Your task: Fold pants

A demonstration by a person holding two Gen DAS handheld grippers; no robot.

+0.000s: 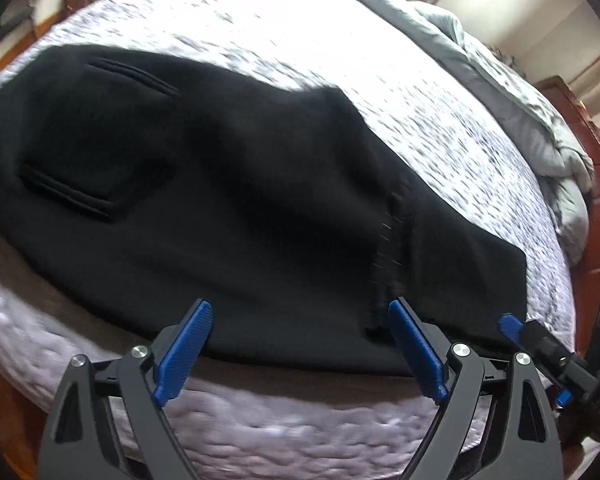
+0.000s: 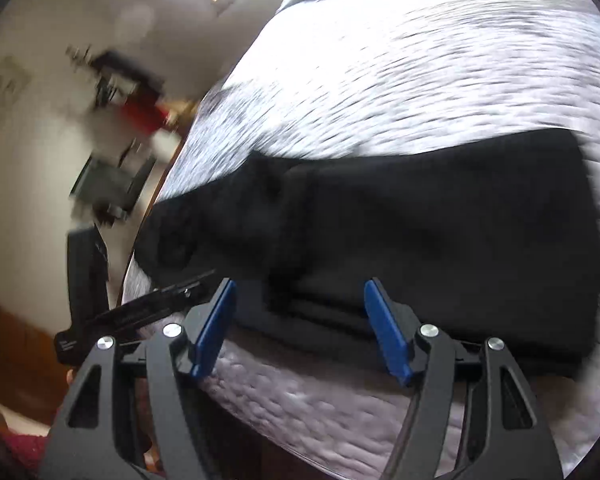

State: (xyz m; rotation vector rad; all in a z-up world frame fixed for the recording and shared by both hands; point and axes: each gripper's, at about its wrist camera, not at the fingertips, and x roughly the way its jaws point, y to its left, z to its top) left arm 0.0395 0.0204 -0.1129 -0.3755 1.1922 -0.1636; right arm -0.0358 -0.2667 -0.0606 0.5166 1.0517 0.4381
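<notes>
On the pale quilted bed [image 1: 340, 40] — black pants [image 1: 240, 208], folded, pockets up.

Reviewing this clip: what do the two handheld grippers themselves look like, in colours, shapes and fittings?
Both look alike. The left gripper and the right gripper have matte black angular frames with triangular cut-outs, round silver bolt heads at the pivots, and two flat blue ribbed finger pads each. No sleeves show, and no cables can be made out.

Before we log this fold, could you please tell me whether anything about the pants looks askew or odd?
The black pants lie folded on the quilted bedspread, but the top layer bunches into a diagonal ridge, and its hem, showing loose pale stitches, stops short of the layer beneath.
</notes>
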